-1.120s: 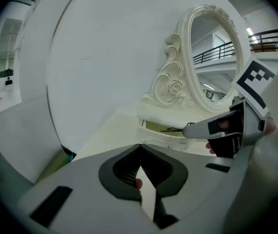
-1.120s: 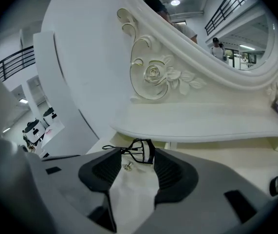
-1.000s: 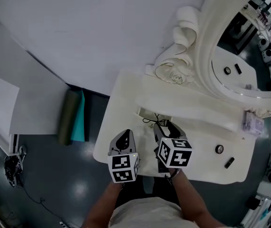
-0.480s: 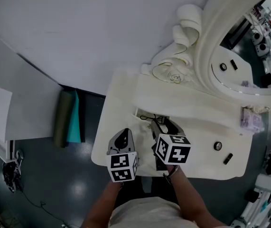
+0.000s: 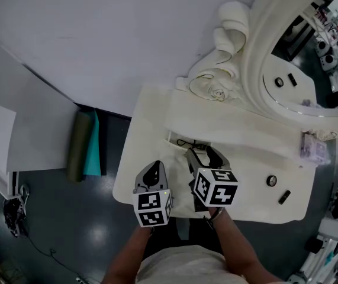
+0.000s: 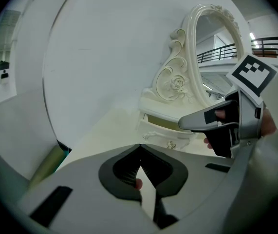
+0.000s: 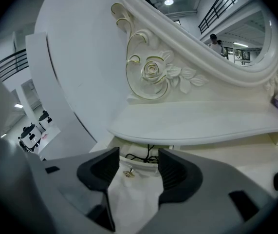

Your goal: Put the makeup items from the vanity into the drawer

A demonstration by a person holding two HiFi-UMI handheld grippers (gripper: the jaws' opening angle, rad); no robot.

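The left gripper is pressed together on nothing. Beside it, the right gripper has just been opening its jaws. They stand spread, with the drawer's brass knob loose between them. The drawer looks barely pulled out, so items could catch its lip or snag the black cord lying inside. No makeup shows in it. Farther right, a round compact and a black tube sit on the vanity.
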